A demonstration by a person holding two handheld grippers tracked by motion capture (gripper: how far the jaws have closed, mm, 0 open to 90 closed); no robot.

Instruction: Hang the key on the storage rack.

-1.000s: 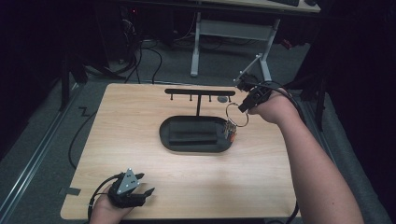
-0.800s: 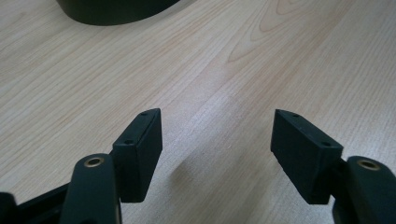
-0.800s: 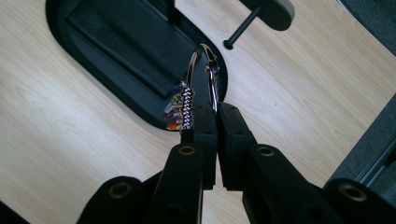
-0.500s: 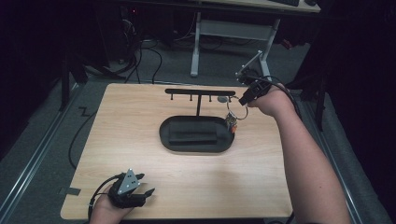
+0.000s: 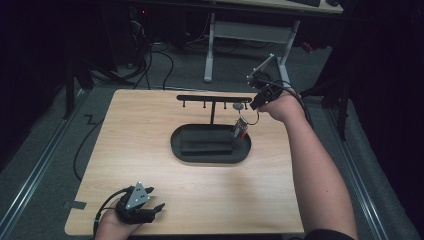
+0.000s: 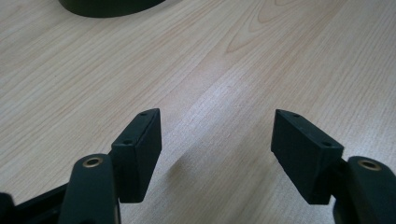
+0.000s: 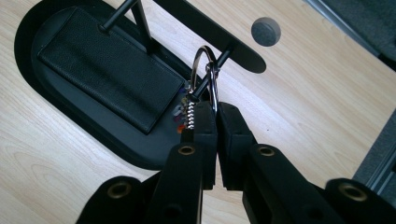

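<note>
- The worktop [image 5: 150, 150] carries a black stand: an oval tray [image 5: 182, 150] as its base, a post rising from it, and a crossbar [image 5: 210, 98] with short pegs along its underside.
- A flat black wallet-like pad [image 7: 107, 65] lies in the tray, apart from what I am doing.
- My right gripper [image 7: 216, 114] is up at the right end of the crossbar, and its jaws are clamped on the key ring [image 7: 205, 70], pinching the metal loop between them.
- In the right gripper view the key ring sits at the end peg [image 7: 215, 70]. The loop seems to lie around the peg, but I cannot tell for sure whether it is threaded on or just resting against it.
- A small bunch of keys or tags [image 5: 240, 128] dangles below the ring, just above the right end of the tray.
- My left gripper [image 6: 217, 140] rests near the front left corner of the worktop, jaws spread wide with nothing between them, well apart from the stand.
- My judgement: the carry to the stand is done and the hanging is nearly finished. What is left is to settle the loop fully onto the peg, let go, and draw my right gripper away without dragging the ring off.
</note>
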